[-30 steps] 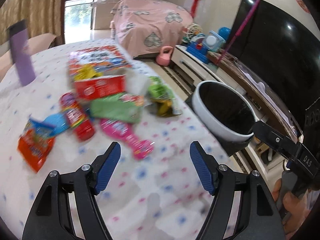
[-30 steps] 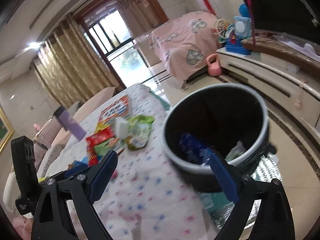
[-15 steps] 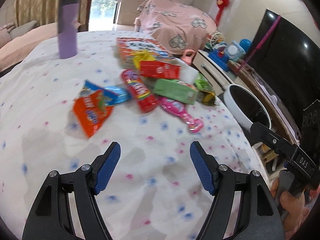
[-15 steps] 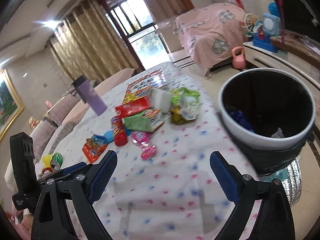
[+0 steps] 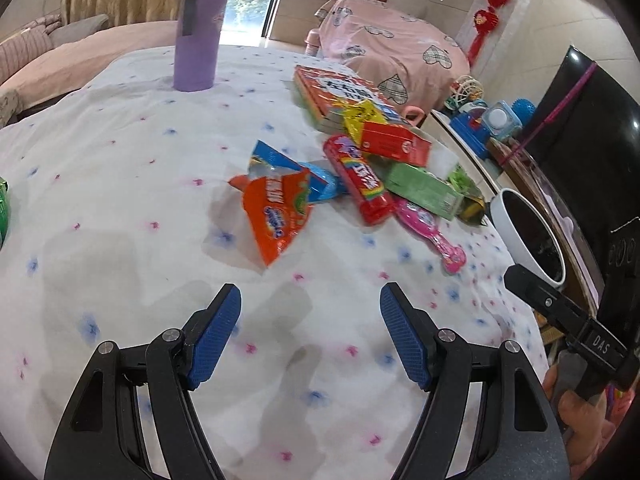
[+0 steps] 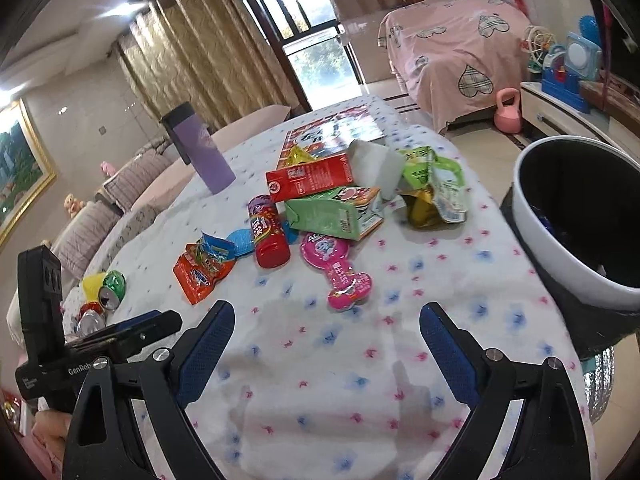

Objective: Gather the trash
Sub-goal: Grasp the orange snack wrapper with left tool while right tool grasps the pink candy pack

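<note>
A white tablecloth [image 5: 120, 184] is showing small blue and pink flowers, and a purple bottle [image 5: 199, 36] with a dark lid is standing out against it. An orange wrapper [image 5: 276, 216], a red tube [image 5: 362, 182] with rainbow lettering, a green carton [image 6: 332, 214], a red carton [image 6: 310, 178] and a pink packet [image 6: 336, 266] are glowing among them. A white bin [image 6: 560, 248] is showing a black inside, and a pink cover [image 6: 452, 56] is wearing checked hearts.
</note>
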`<action>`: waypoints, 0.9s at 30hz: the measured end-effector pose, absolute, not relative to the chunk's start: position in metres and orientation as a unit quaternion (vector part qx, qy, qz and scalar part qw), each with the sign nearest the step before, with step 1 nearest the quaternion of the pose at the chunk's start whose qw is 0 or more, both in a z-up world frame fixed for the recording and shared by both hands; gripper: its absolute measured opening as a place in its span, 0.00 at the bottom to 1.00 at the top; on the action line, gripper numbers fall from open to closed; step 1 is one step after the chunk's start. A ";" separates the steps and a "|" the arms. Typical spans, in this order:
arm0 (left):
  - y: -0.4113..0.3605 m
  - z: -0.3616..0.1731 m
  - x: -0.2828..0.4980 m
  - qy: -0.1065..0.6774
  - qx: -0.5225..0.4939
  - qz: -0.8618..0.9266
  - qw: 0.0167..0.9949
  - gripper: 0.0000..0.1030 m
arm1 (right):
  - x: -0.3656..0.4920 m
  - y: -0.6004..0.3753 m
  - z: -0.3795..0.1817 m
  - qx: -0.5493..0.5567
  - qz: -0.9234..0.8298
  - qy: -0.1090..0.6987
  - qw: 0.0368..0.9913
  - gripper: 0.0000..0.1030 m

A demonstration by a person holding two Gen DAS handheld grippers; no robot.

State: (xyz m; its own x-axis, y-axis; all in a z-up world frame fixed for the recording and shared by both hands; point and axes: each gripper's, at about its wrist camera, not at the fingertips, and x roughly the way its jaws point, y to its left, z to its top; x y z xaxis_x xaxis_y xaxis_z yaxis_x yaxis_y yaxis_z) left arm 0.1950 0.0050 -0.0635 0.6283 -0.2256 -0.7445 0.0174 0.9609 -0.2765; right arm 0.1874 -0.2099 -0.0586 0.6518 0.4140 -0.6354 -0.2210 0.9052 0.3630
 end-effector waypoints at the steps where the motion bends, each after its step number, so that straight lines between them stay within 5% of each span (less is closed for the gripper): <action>1: 0.007 -0.064 0.197 0.425 -0.122 -0.066 0.895 0.72 | 0.189 -0.209 -0.059 0.125 0.177 0.380 0.899 0.92; 14: 0.028 -0.073 0.249 0.439 -0.123 -0.050 0.889 0.77 | 0.225 -0.187 -0.071 0.072 0.178 0.403 0.895 0.90; 22: 0.028 -0.086 0.275 0.453 -0.117 -0.050 0.883 0.77 | 0.254 -0.168 -0.091 0.010 0.168 0.436 0.884 0.53; 24: 0.024 -0.087 0.274 0.451 -0.105 -0.050 0.885 0.67 | 0.255 -0.164 -0.091 -0.009 0.162 0.433 0.887 0.39; 27: 0.017 -0.087 0.271 0.454 -0.083 -0.059 0.885 0.29 | 0.252 -0.164 -0.090 -0.015 0.168 0.435 0.885 0.20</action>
State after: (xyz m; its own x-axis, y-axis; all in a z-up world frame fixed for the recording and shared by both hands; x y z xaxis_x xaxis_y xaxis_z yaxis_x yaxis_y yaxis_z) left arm 0.2713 0.0168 -0.0869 0.5810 -0.1808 -0.7936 0.0298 0.9791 -0.2013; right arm 0.2519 -0.1638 -0.0902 0.5658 0.2840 -0.7741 -0.3100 0.9432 0.1194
